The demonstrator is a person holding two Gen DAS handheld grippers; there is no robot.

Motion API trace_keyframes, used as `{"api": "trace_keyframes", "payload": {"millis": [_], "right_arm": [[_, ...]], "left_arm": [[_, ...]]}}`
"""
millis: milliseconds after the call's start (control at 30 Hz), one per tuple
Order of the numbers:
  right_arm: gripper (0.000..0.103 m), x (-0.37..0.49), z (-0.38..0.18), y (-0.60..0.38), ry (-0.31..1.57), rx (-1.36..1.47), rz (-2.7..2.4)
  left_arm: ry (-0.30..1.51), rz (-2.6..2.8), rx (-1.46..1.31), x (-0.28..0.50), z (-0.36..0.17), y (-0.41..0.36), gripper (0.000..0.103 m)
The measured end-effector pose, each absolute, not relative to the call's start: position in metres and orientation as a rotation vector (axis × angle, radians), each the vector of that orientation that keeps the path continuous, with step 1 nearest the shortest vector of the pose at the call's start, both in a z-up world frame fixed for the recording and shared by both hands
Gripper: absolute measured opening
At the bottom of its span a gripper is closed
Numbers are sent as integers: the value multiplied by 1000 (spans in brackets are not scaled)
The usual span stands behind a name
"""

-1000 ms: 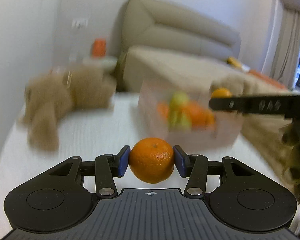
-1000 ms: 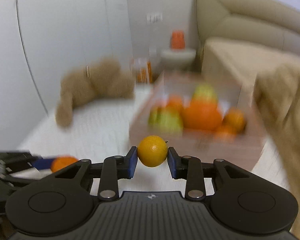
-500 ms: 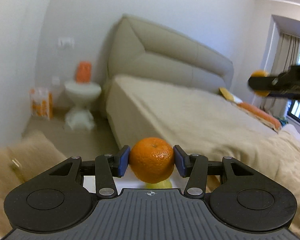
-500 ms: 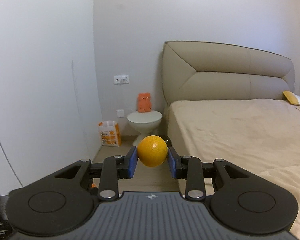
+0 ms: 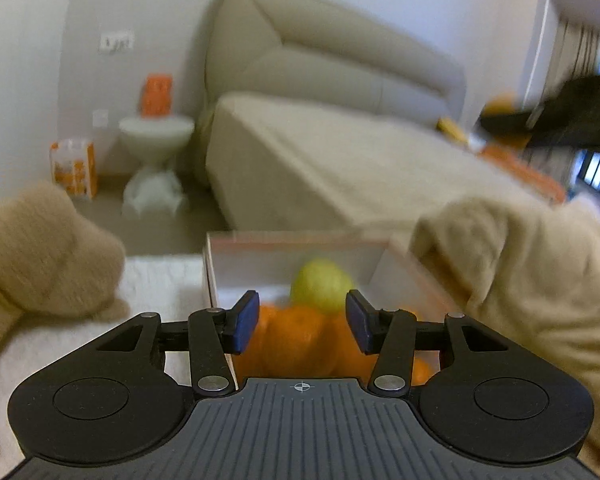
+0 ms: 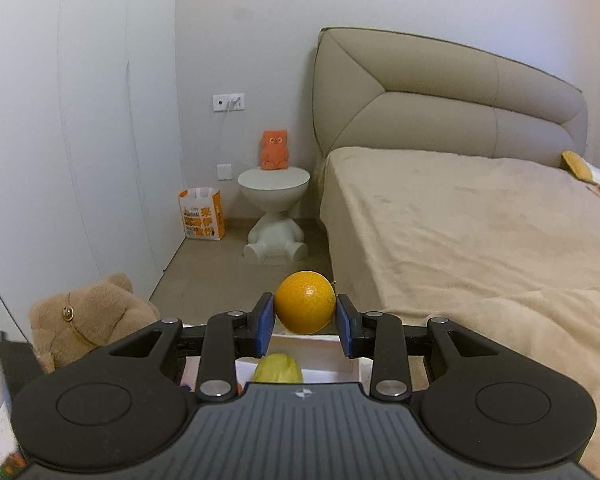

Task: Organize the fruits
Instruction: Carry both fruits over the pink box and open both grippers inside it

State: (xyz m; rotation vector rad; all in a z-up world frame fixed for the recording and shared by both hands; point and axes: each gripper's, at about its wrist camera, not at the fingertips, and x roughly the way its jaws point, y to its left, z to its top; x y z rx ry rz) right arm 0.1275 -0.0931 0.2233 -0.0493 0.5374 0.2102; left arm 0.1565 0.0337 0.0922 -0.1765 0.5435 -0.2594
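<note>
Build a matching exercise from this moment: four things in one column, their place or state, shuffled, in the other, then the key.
Things
1. left gripper
2. right gripper
3. green fruit
4. teddy bear

Place or state
A. lying in the box among oranges
B. clamped on an orange
C. open, poised over the box
D. left of the box, wearing a gold chain

Pairs: 1-C, 2-B, 3-A, 4-D
</note>
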Motion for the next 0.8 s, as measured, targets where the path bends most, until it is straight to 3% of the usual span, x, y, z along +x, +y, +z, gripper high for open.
{"api": "trace_keyframes", "payload": {"millis": [267, 567, 667, 800], "right_arm": [[32, 140, 203, -86, 595, -21, 266], [33, 177, 141, -73, 746, 91, 334], [62, 170, 128, -66, 713, 24, 313], [62, 138, 125, -74, 687, 35, 325]], "left_arm": [[497, -291, -234, 112, 113, 63, 53], [594, -196, -169, 67, 85, 88, 53], [611, -169, -120, 48, 75, 86, 53], [629, -145, -72, 20, 59, 79, 53]]}}
